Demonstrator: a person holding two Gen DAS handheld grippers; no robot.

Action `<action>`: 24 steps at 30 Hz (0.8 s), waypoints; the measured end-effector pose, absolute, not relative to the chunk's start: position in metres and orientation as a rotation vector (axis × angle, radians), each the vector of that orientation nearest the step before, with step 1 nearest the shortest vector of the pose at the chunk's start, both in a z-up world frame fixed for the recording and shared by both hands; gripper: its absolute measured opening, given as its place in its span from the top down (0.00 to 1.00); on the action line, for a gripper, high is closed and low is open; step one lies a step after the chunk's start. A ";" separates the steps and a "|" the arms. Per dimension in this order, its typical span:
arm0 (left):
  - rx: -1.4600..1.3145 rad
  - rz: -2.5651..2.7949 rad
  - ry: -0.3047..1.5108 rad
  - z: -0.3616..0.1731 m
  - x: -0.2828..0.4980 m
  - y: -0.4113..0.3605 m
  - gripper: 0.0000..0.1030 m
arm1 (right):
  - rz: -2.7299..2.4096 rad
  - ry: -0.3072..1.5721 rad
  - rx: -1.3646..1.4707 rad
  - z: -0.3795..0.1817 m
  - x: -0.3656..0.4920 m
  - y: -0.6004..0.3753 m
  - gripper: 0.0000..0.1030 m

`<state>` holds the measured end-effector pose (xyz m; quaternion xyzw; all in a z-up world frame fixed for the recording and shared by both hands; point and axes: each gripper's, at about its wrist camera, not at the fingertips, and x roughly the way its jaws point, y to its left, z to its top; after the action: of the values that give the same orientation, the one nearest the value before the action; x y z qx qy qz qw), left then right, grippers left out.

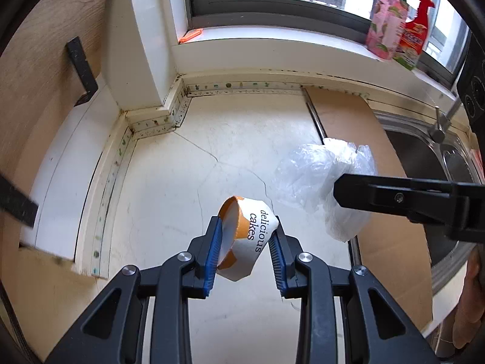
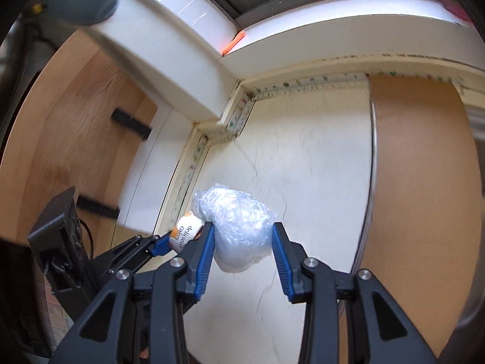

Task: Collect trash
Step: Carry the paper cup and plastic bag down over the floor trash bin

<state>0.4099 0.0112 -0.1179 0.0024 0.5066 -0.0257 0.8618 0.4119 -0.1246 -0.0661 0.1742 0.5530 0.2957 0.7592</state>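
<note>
The left gripper (image 1: 247, 242) squeezes a crushed paper cake cup (image 1: 245, 236) between its blue pads (image 1: 212, 254). The cup is white and orange and says "delicious cakes". It is up in the air above the cracked white counter (image 1: 169, 200), not touching it. The jaws stand only a little way apart, with the cup pinched tight between them.

The right gripper (image 2: 242, 242) grips a scrunched clear plastic bag (image 2: 239, 227). The bag fills the narrow gap between its pads and bulges out past the tips. It also hangs above the counter.

The two grippers are side by side. A brown board (image 1: 391, 242) lies on the counter beside a metal sink (image 1: 424, 157).
</note>
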 end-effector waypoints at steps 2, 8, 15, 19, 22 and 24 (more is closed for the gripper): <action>0.005 -0.079 1.053 -0.111 0.380 0.010 0.72 | 0.627 1.200 0.387 -0.061 0.374 -0.126 0.63; -0.024 -0.138 1.054 -0.090 0.281 0.010 0.72 | 0.571 1.183 0.395 -0.057 0.269 -0.129 0.63; -0.071 -0.198 1.063 -0.104 0.171 0.013 0.72 | 0.507 1.193 0.383 -0.069 0.157 -0.124 0.63; -0.077 -0.226 1.103 -0.130 0.121 0.012 0.72 | 0.470 1.220 0.380 -0.086 0.107 -0.120 0.63; -0.084 -0.243 1.147 -0.156 0.097 0.010 0.72 | 0.436 1.266 0.381 -0.109 0.081 -0.118 0.63; -0.098 -0.258 1.184 -0.177 0.086 0.010 0.72 | 0.414 1.311 0.400 -0.130 0.066 -0.120 0.63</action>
<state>0.0860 0.0102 -0.1775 -0.0459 0.5563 -0.1213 0.8208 0.0657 -0.1197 -0.1304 0.1832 0.6008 0.1898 0.7546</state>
